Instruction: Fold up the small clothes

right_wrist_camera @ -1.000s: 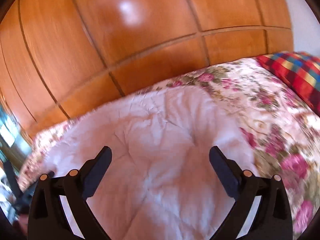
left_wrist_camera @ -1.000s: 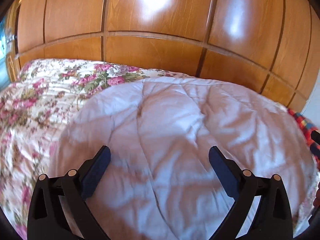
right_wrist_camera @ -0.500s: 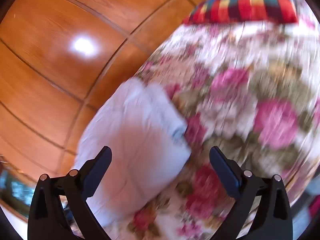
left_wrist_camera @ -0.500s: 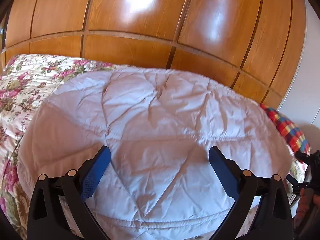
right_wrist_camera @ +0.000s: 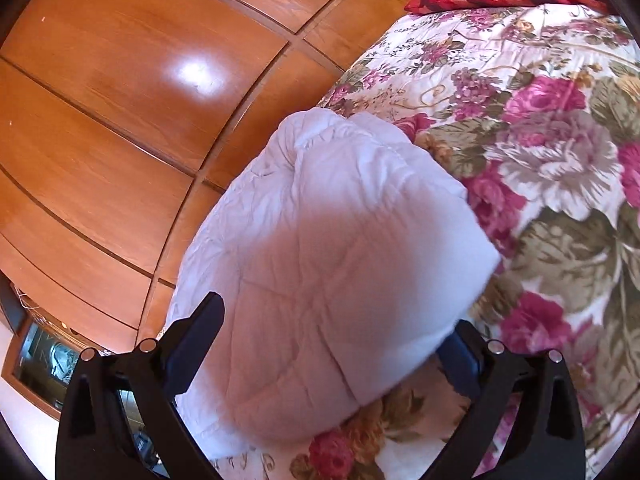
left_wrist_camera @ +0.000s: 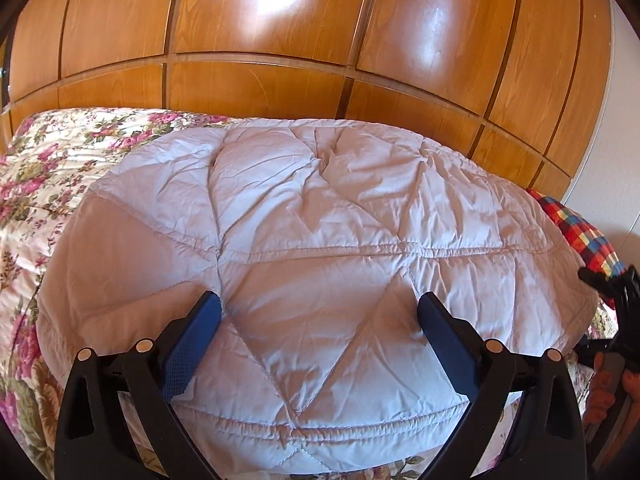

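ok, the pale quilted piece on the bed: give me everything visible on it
The pale quilted piece is white-lilac padded fabric with stitched seams forming triangles and a double-stitched near hem. It looks puffy, creased and already doubled over, lying flat on the floral bedspread in front of the wooden wardrobe. The left hand-held gripper is open over its near part. In the right wrist view its near corner sits between the open fingers of the right hand-held gripper, covering one fingertip; grip not closed.

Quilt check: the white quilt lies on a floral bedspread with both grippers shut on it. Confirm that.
Not shut. The left gripper and right gripper are both open over the quilt, as each wrist view shows. It does lie on the floral bedspread.
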`<state>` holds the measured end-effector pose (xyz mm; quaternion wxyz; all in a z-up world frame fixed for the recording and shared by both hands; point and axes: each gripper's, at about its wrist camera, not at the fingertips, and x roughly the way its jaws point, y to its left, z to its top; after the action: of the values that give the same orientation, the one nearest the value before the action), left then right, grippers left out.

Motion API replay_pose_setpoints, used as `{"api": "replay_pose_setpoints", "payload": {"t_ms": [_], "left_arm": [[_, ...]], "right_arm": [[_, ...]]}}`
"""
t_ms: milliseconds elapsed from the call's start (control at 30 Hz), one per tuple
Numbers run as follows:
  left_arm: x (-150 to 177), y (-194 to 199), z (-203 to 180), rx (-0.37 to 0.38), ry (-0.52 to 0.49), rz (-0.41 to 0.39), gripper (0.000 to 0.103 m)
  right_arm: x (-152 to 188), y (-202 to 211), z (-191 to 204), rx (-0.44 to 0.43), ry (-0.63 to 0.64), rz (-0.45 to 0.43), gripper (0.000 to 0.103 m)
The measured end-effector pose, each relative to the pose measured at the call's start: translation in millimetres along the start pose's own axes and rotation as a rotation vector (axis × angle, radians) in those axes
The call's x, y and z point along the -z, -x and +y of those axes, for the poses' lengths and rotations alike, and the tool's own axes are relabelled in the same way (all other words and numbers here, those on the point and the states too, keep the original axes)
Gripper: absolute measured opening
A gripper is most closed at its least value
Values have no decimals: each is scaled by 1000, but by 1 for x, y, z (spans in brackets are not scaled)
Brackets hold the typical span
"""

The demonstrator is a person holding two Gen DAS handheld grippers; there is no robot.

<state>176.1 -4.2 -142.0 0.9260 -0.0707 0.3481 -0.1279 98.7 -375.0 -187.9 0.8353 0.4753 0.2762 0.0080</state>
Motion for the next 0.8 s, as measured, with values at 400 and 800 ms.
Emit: {"api": "replay_pose_setpoints", "payload": {"t_ms": [400,800], "left_arm": [[-42,-13,-33,-9,-49,-13,98],[-29,-54,-45,-77,-161,118,99]], "right_arm": [[-12,-23,-17,-96,-192,24,46],[-8,-20,-23,-102,-206,26,34]]}}
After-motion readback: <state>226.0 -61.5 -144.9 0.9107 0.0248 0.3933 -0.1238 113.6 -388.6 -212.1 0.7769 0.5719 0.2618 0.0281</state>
